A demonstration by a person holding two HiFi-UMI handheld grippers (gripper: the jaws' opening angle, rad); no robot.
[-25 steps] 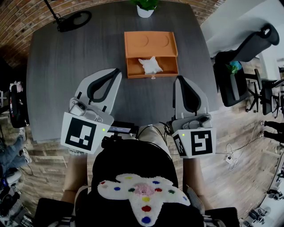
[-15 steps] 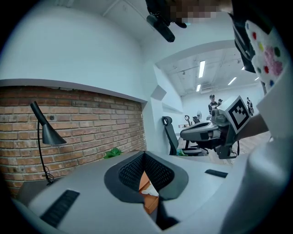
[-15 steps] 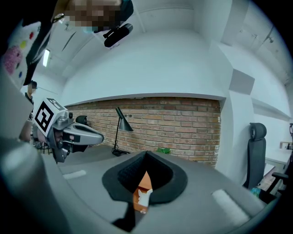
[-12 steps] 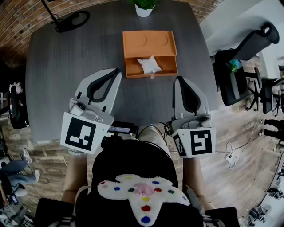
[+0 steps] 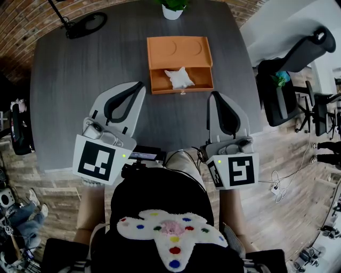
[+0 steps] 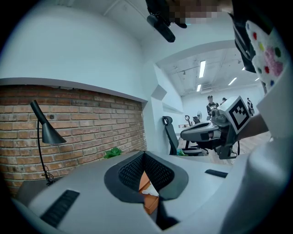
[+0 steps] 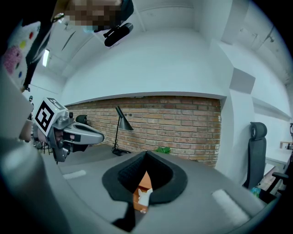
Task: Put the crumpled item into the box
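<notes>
An orange box [image 5: 179, 52] lies at the far middle of the dark table [image 5: 69, 90]. A crumpled white item [image 5: 179, 78] rests inside its open front compartment. My left gripper [image 5: 139, 85] hovers over the table's near left with its jaws shut and nothing in them. My right gripper [image 5: 214, 95] hovers at the near right, also shut and empty. Both point toward the box from well short of it. In the left gripper view the left gripper [image 6: 144, 153] frames a slice of the box [image 6: 151, 203]. In the right gripper view the right gripper [image 7: 146, 153] frames the crumpled item [image 7: 144, 197].
A potted plant [image 5: 173, 9] stands behind the box. A black lamp base [image 5: 88, 24] sits at the far left corner. Office chairs [image 5: 290, 58] stand right of the table. A small dark device [image 5: 144, 155] lies at the table's near edge.
Both grippers, the box and the crumpled item stay where they were. Only the view shifted slightly, and a person on the floor at the far left moved.
</notes>
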